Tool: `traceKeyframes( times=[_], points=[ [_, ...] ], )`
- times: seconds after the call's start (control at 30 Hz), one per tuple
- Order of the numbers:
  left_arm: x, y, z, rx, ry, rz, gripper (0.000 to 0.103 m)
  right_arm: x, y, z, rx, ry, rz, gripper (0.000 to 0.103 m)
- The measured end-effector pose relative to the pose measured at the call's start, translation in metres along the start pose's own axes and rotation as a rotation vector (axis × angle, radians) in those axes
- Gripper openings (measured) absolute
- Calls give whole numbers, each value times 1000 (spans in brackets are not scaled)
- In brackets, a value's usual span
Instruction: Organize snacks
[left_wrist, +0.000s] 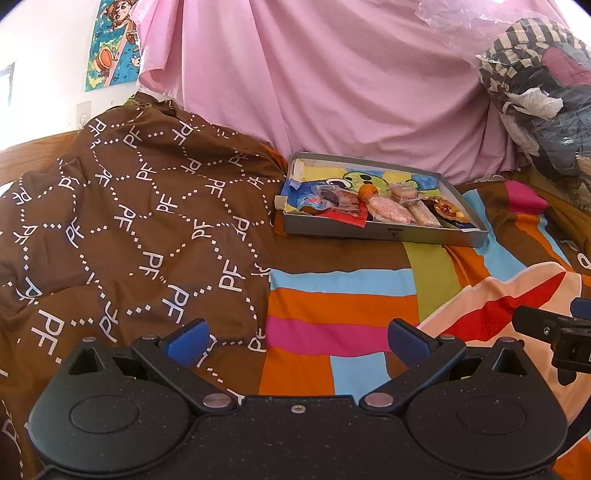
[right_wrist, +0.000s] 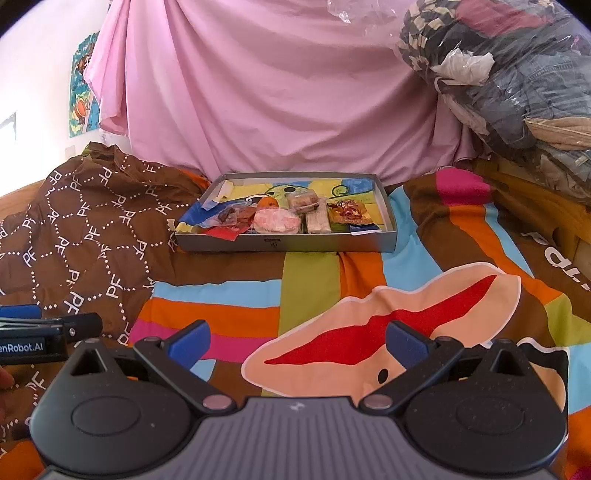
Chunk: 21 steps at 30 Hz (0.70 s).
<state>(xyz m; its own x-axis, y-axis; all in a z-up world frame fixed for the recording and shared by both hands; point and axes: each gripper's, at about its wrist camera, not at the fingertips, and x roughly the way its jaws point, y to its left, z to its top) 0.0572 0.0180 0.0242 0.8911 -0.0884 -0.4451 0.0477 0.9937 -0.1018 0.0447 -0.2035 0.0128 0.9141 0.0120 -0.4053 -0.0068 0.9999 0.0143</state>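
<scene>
A shallow grey box (left_wrist: 384, 233) (right_wrist: 284, 244) lies on the striped bedspread, well ahead of both grippers. Inside it lie several wrapped snacks: a round pink-white packet (left_wrist: 390, 213) (right_wrist: 277, 220), a small orange fruit (left_wrist: 368, 192) (right_wrist: 269, 202), a pale wafer bar (left_wrist: 423, 214) (right_wrist: 317, 221), a clear pack of round biscuits (left_wrist: 403, 192) (right_wrist: 303, 201), a gold-brown wrapper (left_wrist: 445, 208) (right_wrist: 349, 212) and a red packet (left_wrist: 345, 217) (right_wrist: 222, 232). My left gripper (left_wrist: 298, 341) is open and holds nothing. My right gripper (right_wrist: 298, 341) is also open and holds nothing.
A brown cloth printed with white letters (left_wrist: 129, 229) (right_wrist: 85, 229) is heaped to the left of the box. A pink sheet (left_wrist: 332, 81) (right_wrist: 266, 92) hangs behind. A plastic-wrapped pile of clothes (left_wrist: 539, 92) (right_wrist: 517, 81) sits at the right. The striped bedspread (left_wrist: 343, 306) (right_wrist: 310, 291) lies between grippers and box.
</scene>
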Motion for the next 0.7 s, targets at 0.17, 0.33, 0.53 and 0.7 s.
traceKeyframes(
  times=[0.17,0.33,0.53,0.7],
  points=[
    [0,-1,-1,4,2,3,102,0,0,0,1,-3,-2,103],
    [-1,0,-1,2,-2,5,102,0,-1,-1,4,-4,-3,103],
    [-1,0,-1,3,-2,4,102,0,-1,-1,5,-4,-3,103],
    [-1,0,0,9,-2,3,102,-1,-2,-1,9,-7,-3,103]
  ],
)
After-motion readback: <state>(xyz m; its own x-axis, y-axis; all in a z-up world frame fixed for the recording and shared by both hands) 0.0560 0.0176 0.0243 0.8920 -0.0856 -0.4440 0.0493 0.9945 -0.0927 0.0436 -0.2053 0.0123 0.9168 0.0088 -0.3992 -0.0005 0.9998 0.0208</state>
